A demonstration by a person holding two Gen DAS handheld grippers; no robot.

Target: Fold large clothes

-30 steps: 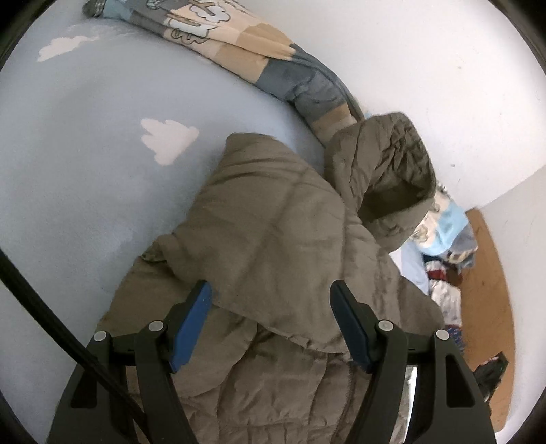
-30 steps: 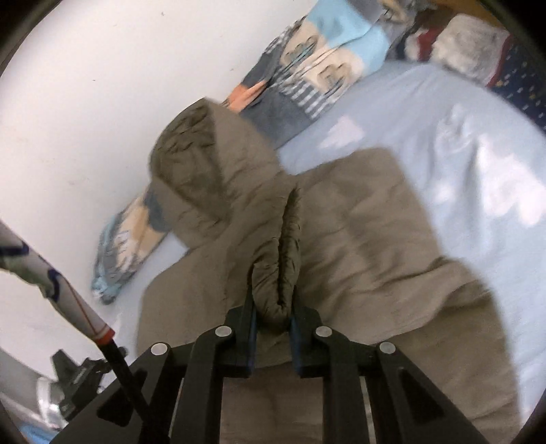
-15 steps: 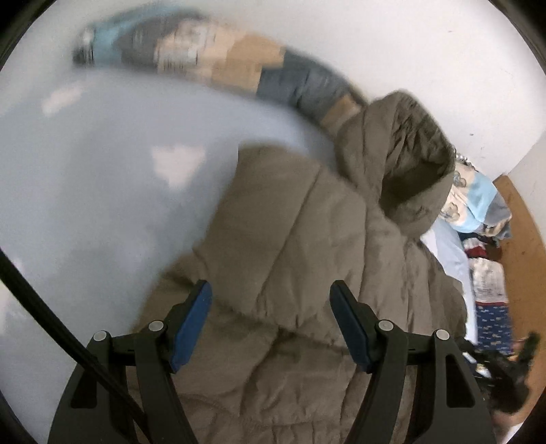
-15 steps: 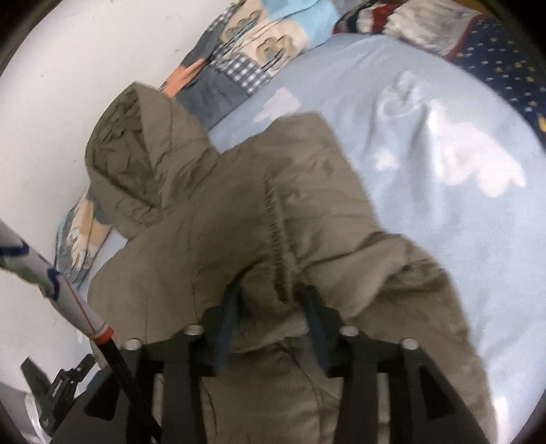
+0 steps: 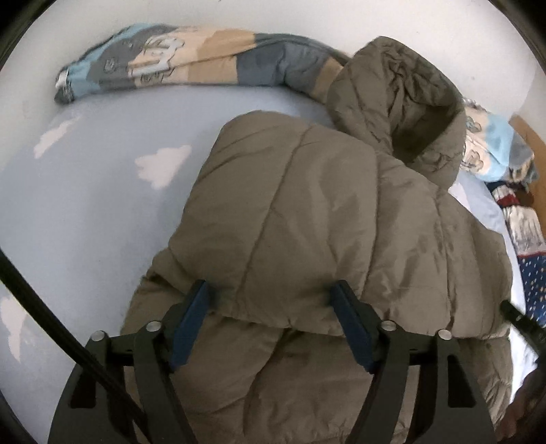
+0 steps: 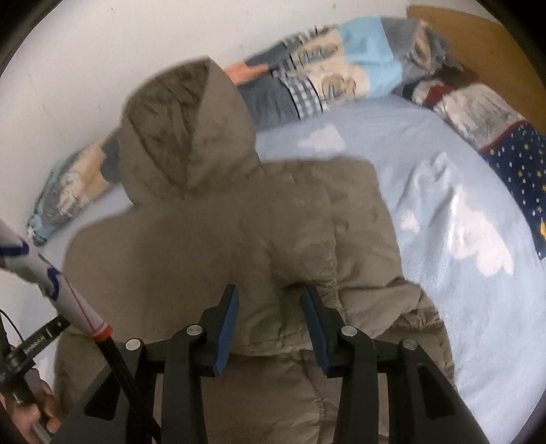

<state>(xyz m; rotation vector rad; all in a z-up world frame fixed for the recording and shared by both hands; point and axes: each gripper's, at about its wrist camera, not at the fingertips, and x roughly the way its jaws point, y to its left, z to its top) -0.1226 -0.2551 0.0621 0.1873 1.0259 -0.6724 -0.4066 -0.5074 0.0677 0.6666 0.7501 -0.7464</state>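
Olive puffer jacket lies on the light-blue cloud-print sheet, hood up against the white wall. One sleeve is folded across the body; its cuff edge sits just ahead of the left gripper. Left gripper: fingers spread wide, blue pads either side of that cuff, nothing pinched. Right gripper: fingers apart, low over a gathered seam of the jacket; can't tell whether the pads touch fabric. Right view is motion-blurred, so quilting detail and hood edges are soft. Jacket hem is cut off by the bottom of both views and partly hidden behind the gripper frames. Patchwork blanket runs along the wall behind the hood, its middle hidden by the hood. More bedding, navy with stars, is bunched at the far end of the bed, cut off by the lens rim. A hand on a handle shows at the lower left of the right view, mostly out of frame.
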